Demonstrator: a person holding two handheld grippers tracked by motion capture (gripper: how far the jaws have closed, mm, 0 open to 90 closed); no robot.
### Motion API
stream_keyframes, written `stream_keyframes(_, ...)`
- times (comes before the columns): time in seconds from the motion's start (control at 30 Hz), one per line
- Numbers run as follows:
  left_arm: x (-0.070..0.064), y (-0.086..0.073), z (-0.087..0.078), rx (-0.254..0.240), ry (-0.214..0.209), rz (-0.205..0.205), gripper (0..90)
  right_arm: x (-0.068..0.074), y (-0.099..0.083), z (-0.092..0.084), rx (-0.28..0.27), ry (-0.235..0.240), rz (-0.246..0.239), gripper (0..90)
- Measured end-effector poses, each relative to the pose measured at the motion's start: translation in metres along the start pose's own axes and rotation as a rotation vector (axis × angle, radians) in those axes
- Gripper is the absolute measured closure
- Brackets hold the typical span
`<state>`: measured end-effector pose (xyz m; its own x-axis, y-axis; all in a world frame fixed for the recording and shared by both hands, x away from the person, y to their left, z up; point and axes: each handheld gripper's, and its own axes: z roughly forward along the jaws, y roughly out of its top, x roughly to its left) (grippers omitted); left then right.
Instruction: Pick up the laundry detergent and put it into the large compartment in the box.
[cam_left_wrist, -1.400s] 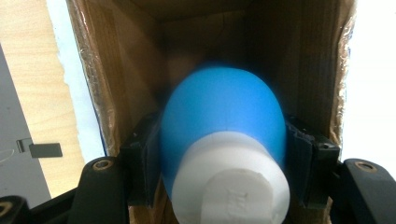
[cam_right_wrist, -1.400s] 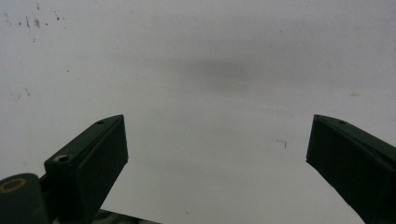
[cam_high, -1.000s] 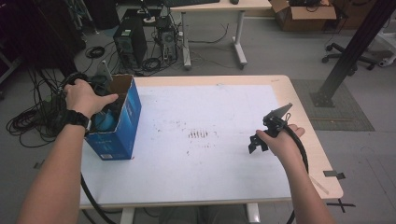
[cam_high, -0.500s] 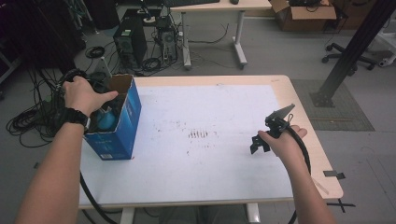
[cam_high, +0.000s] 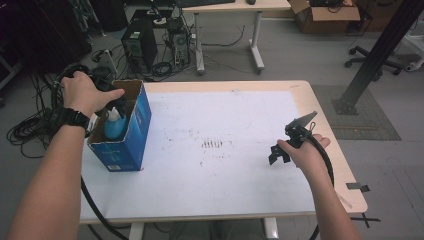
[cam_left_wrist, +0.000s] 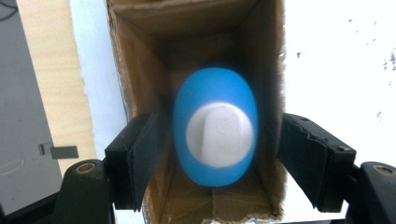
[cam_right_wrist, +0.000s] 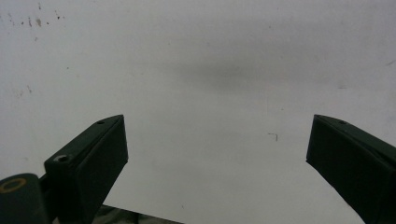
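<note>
A blue cardboard box (cam_high: 125, 137) with its top open stands at the table's left edge. Inside it stands a blue bottle (cam_high: 113, 126) with a white cap. The person's left hand holds my left gripper (cam_high: 114, 102) over the box opening, mostly hidden by the hand. In the left gripper view the jaws of the left gripper (cam_left_wrist: 219, 140) straddle the blurred bottle (cam_left_wrist: 215, 161) inside the box (cam_left_wrist: 135, 60), with a gap on each side. My right gripper (cam_high: 276, 154) hovers open above the white table sheet (cam_high: 220, 175) at the right, holding nothing (cam_right_wrist: 217, 140).
The white sheet (cam_right_wrist: 201, 60) carries dark smudges (cam_high: 212, 145) near its middle. Bare wood rim (cam_high: 345, 175) shows along the right edge. A black cable (cam_high: 95, 205) hangs off the front left. Computers, cables and another desk stand on the floor behind.
</note>
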<state>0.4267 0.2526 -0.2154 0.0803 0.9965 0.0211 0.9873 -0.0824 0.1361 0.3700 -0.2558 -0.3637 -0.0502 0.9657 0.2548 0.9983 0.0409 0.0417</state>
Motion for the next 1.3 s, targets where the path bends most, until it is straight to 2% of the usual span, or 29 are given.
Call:
stream_keyframes(0.17,-0.011,0.000,-0.014,-0.021,-0.010,0.021,24.9,0.001,0.000,-0.003,-0.006,0.002,-0.001,5.5)
stream_keyframes(0.3,-0.024,-0.001,-0.023,-0.041,-0.024,0.026,19.3,0.002,-0.001,-0.005,-0.010,0.002,-0.007,5.5)
stream_keyframes(0.43,-0.041,0.000,-0.030,-0.065,-0.035,0.033,16.6,0.003,-0.001,-0.007,-0.013,0.005,-0.015,5.5)
stream_keyframes(0.67,-0.077,0.000,-0.036,-0.080,-0.057,0.073,13.3,0.006,-0.002,-0.012,-0.025,0.015,-0.031,5.5)
stream_keyframes(0.8,-0.098,0.000,-0.034,-0.069,-0.059,0.108,9.8,0.006,-0.003,-0.013,-0.026,0.021,-0.036,5.5)
stream_keyframes(0.83,-0.107,0.001,-0.032,-0.067,-0.058,0.118,7.2,0.005,-0.003,-0.014,-0.029,0.023,-0.035,5.5)
stream_keyframes(0.87,-0.107,0.001,-0.032,-0.067,-0.058,0.118,6.4,0.005,-0.003,-0.014,-0.029,0.023,-0.035,5.5)
stream_keyframes(1.03,-0.129,0.001,-0.023,-0.065,-0.077,0.155,5.1,0.002,-0.004,-0.015,-0.030,0.023,-0.040,5.4)
stream_keyframes(1.17,-0.138,0.000,-0.016,-0.062,-0.091,0.168,5.1,0.001,-0.004,-0.015,-0.030,0.023,-0.038,5.5)
stream_keyframes(1.3,-0.146,-0.002,-0.007,-0.050,-0.087,0.182,5.1,0.000,-0.005,-0.017,-0.030,0.023,-0.036,5.5)
